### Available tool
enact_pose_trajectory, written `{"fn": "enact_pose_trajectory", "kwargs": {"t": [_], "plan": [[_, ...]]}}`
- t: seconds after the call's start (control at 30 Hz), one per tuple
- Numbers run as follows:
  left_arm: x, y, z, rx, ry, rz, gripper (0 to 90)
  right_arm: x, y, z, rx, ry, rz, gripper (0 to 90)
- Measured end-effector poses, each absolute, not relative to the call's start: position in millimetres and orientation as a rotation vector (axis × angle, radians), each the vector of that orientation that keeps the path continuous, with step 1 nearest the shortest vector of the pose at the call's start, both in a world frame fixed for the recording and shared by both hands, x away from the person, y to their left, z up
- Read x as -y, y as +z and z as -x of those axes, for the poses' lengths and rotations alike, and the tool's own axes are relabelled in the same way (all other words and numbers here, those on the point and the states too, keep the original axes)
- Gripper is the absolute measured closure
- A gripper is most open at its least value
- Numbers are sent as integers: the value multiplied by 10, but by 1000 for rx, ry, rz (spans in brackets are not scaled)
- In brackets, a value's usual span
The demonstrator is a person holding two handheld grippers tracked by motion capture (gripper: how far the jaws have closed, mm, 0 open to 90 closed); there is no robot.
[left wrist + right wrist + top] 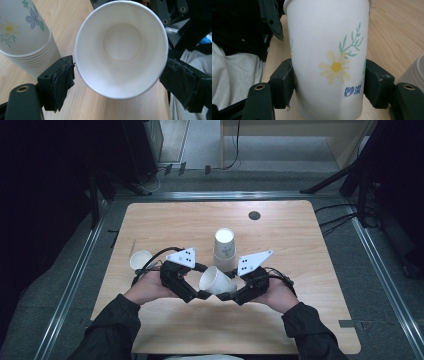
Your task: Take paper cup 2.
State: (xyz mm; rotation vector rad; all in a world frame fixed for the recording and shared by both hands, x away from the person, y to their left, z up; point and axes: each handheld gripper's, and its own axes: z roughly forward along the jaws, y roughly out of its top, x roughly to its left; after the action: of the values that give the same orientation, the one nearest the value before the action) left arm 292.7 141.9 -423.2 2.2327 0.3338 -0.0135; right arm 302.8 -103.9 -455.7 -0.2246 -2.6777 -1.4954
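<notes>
Nearby: a stack of flowered paper cups (224, 249) stood just behind my paper cup (216, 281); a lone cup (140, 260) lay left on the table (300, 240).
Writing: blue Chinese characters beside a daisy (336, 67).
Right fingers (332, 82): gripped the cup's sides.
Left fingers (117, 82): wide, flanking its rim.

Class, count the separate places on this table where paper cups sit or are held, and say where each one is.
3. A single cup stands at the left, a nested stack of cups stands mid-table, and a floral cup lies sideways between the grippers. The stack's own count is unclear.
</notes>
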Motion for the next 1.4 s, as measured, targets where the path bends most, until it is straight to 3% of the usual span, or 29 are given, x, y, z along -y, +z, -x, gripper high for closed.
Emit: {"fn": "enact_pose_trajectory", "kwargs": {"t": [0.53,0.73,1.07,1.4], "plan": [[-1403,-4290,-2933,-357,-63,-2078,148,1033,-4540,-3022,2619,-1537,220,335],[-1423,-4273,-2918,-344,-43,-2060,213,1030,-4540,-3020,2609,-1538,218,337],[-1429,-4261,-2893,-322,-18,-2085,247,1013,-4543,-3010,2613,-1530,206,338],[-1555,-4193,-2923,-363,13,-2072,248,1011,-4605,-3027,2675,-1459,231,269]]}}
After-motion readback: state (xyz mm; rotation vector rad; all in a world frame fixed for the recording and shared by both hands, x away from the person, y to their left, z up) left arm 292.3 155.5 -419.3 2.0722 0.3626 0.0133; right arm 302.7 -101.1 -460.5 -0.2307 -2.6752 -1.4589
